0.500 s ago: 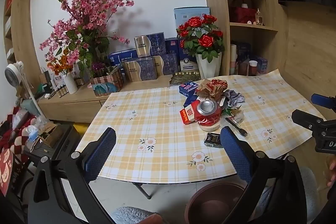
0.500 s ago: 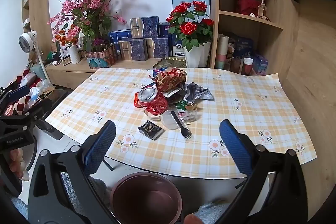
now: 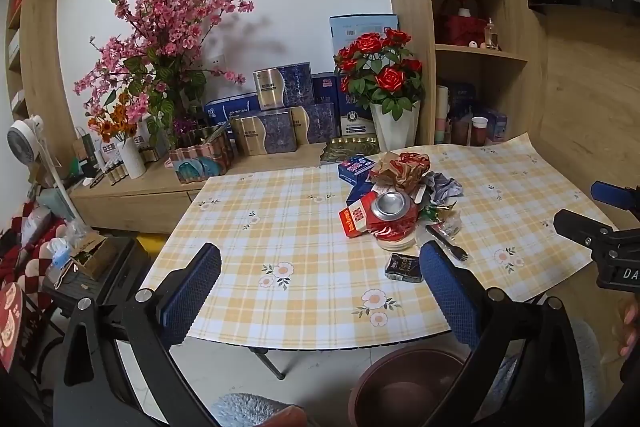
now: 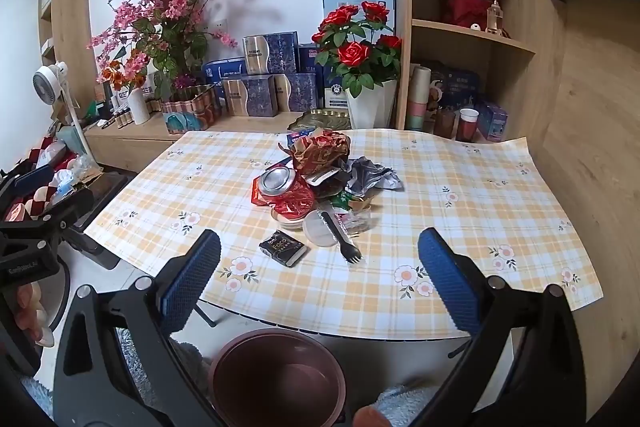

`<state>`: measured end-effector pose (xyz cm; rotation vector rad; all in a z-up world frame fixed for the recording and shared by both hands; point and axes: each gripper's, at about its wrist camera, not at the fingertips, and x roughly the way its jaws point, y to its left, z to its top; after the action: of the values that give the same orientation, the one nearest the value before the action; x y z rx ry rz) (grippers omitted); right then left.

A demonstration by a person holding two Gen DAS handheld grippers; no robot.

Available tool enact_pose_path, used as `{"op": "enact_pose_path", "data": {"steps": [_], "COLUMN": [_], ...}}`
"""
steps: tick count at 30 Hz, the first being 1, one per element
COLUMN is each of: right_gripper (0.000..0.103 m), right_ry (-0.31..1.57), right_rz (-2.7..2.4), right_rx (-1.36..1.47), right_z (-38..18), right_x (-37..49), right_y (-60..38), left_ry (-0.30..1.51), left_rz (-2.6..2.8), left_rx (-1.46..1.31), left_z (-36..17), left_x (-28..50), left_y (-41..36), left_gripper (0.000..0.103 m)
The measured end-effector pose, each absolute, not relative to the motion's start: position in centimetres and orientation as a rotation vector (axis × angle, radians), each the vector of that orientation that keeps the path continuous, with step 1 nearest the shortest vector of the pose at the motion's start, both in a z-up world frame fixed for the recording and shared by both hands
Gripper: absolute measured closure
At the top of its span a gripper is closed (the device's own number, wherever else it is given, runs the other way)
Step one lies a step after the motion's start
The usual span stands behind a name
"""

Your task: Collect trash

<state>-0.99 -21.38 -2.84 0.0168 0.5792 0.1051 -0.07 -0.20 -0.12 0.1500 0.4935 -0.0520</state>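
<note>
Nothing moved, fork [image 4: 341, 237] clearer in R view

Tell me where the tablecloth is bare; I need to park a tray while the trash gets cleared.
Bare: the tablecloth's left half, from the crushed red can to the left edge, and the right side past the grey wrapper. Crowded: the centre heap, down to the black fork.

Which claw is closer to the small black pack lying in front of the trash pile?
Probably the left. The black pack sits just beside the left claw's right finger. The right claw hangs open with the pack beyond its fingertips, toward its left finger.
</note>
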Motion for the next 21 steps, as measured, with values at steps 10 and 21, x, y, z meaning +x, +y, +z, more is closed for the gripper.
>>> {"op": "enact_pose_path", "data": {"steps": [10,21], "right_gripper": [0.006,0.006], "right_ry": [0.58,0.591], "right_rz": [0.086,0.09], "right_rx": [0.021,0.007], "right_z": [-2.5,-2.6], "right_x": [-1.0,-0.7], "right_y": [-21.2,-21.1], "left_ry": [0.488,0.485], "left_rz": [-0.061,-0.061], "left_rx": [0.148,0.152], "left_z": [0.6,1.2], "left_x": [-0.3,-0.2], "left_y": [-0.6,-0.7], "left_gripper": [0.006,0.006]}}
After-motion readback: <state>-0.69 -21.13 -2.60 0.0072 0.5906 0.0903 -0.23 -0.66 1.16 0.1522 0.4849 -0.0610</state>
